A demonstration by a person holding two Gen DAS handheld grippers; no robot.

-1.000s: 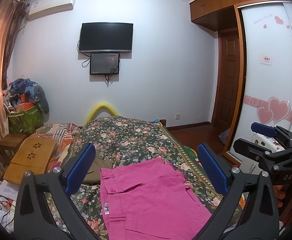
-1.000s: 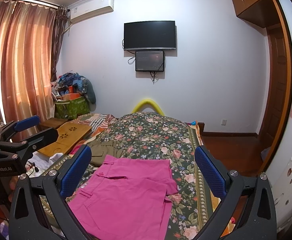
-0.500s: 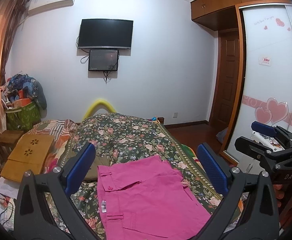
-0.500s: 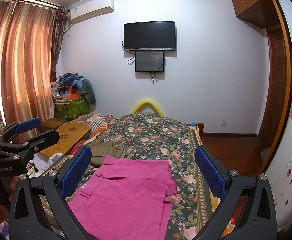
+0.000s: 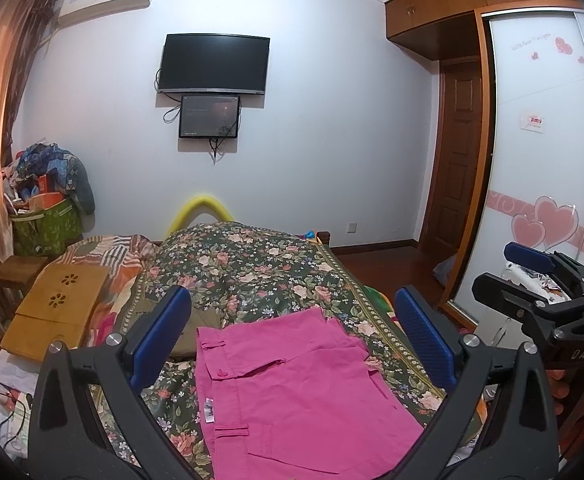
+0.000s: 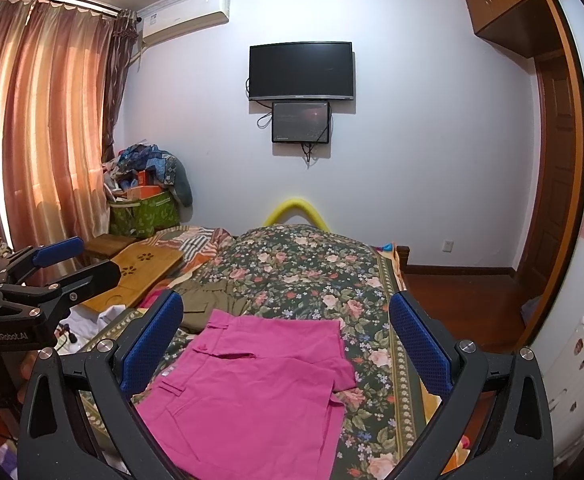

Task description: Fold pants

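Pink pants [image 5: 292, 392] lie in a flat stack on the floral bedspread [image 5: 252, 264], waistband toward the left. They also show in the right wrist view [image 6: 252, 388]. My left gripper [image 5: 292, 332] is open and empty, held above the near end of the pants. My right gripper [image 6: 286, 332] is open and empty, also above the pants. Each gripper shows at the edge of the other's view: the right one [image 5: 539, 280] and the left one [image 6: 52, 264].
An olive garment [image 6: 208, 300] lies just beyond the pants on the left. A wooden lap tray [image 5: 60, 304] and striped bedding lie at the bed's left. A green bag of clutter [image 6: 144, 212], curtains, a wall TV [image 5: 214, 64] and a wardrobe door [image 5: 539, 160] surround the bed.
The left wrist view has shifted slightly, so the room sits a little lower and to the right in it. The pants and the right gripper have not moved.
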